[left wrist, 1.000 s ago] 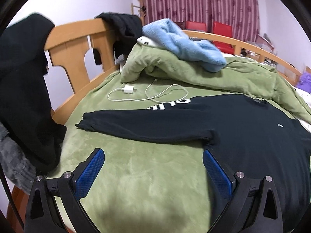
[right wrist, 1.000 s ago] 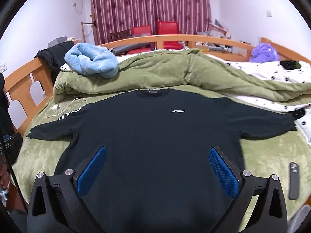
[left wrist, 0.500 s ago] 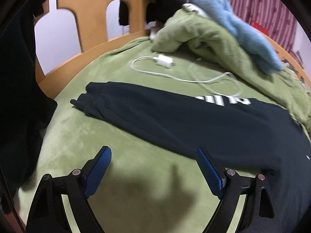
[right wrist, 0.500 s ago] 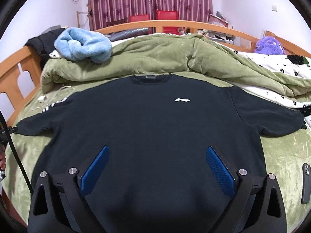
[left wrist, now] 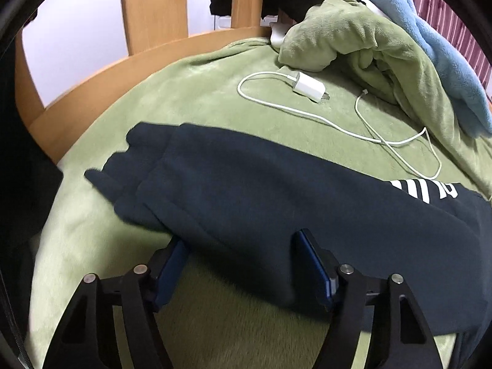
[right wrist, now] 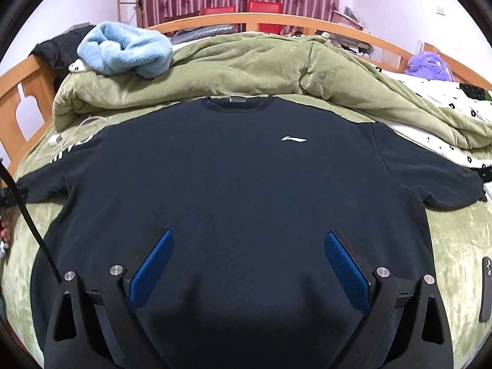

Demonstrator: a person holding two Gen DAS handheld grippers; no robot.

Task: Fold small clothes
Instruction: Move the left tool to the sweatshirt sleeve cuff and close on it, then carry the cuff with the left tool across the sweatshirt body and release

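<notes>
A black long-sleeved sweatshirt [right wrist: 233,178] lies flat, front up, on the green bed cover, with a small white logo on the chest. Its left sleeve [left wrist: 246,184] stretches out toward the bed's left edge, with white lettering near the shoulder. My left gripper [left wrist: 243,246] is open, low over the bed, its two blue pads on either side of the sleeve's near edge close to the cuff. My right gripper [right wrist: 247,246] is open and empty, hovering above the lower middle of the shirt's body.
A white charger with its cable [left wrist: 307,87] lies beyond the sleeve. A heaped green duvet [right wrist: 246,70] with a light blue fleece [right wrist: 126,49] fills the far side. A wooden bed rail [left wrist: 92,92] runs along the left. A dark phone [right wrist: 486,289] lies at the right.
My left gripper has dropped down and forward to the sleeve's cuff end, its fingers now straddling the sleeve's near edge. My right gripper has moved slightly forward over the shirt, still open.
</notes>
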